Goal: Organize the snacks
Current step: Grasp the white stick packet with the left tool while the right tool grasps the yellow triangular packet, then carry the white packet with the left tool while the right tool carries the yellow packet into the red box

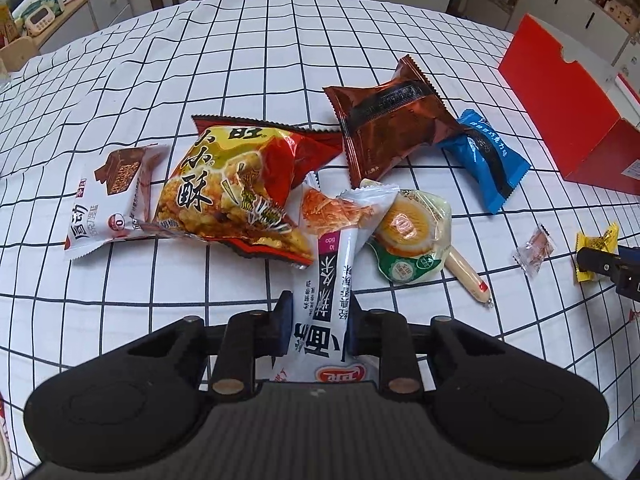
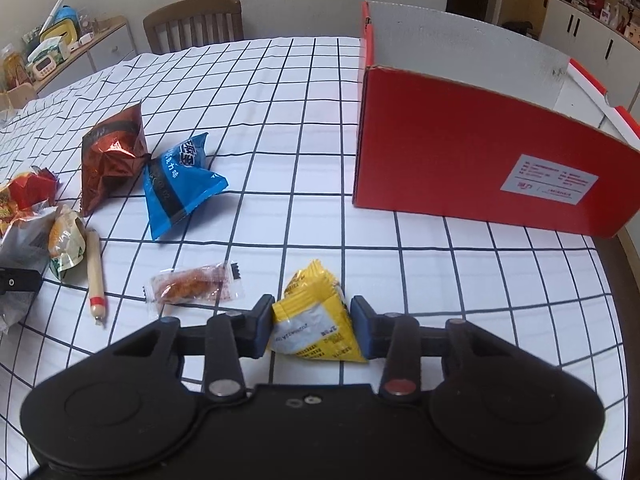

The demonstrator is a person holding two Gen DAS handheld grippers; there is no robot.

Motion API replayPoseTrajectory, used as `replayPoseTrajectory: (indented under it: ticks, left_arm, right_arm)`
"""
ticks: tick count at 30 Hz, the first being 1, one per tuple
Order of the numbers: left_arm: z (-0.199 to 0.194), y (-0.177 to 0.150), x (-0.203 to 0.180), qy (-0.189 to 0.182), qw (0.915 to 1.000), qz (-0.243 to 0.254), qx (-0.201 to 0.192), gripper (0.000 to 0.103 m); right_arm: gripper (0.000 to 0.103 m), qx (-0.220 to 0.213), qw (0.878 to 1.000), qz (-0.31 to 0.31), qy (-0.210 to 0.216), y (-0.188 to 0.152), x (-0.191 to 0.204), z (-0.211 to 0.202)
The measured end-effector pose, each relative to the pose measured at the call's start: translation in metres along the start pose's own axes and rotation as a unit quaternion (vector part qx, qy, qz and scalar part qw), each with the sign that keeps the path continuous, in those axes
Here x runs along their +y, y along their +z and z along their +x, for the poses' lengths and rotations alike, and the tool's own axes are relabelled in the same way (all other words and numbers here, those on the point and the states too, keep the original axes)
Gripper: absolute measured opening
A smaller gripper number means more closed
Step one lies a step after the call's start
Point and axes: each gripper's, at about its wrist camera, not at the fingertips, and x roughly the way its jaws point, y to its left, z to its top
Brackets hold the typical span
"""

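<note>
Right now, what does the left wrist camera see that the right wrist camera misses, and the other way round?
Only the left view shows the white chocolate wafer packet and the left gripper, fingers shut on a long white noodle-snack packet. Only the right view shows the red box's grey inside and white label, plus the right gripper shut on the yellow packet. Both show the brown foil packet, blue packet, sausage stick and checked tablecloth.

On the table, the snack pile is lying to the left and the open box is standing at the far right. Between them, the sausage stick is lying just left of a small sachet, with a wrapped packet sitting nearest, right of the sachet.
</note>
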Motion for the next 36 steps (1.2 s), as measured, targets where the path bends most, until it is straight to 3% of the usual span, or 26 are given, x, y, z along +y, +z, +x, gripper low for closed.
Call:
replayPoseTrajectory:
  ticks: [2,20,36]
  left_arm:
    - [-0.004,-0.003,-0.002,-0.003,1.0000,0.003,-0.003,0.023]
    - [-0.059,-0.012,-0.036,-0.044,0.9989,-0.004,-0.014,0.022]
    - [-0.104,0.039,-0.121,-0.086,0.9940,0.028,-0.061,0.022]
  right_arm:
    - [0.034,-0.001,1.000,0.005,0.006,-0.001,0.000,-0.003]
    - [0.033,-0.043,0.999,0.009,0.026,-0.014,-0.002,-0.074]
    - [0.033,-0.090,0.995,-0.002,0.053,0.024,-0.038,-0.136]
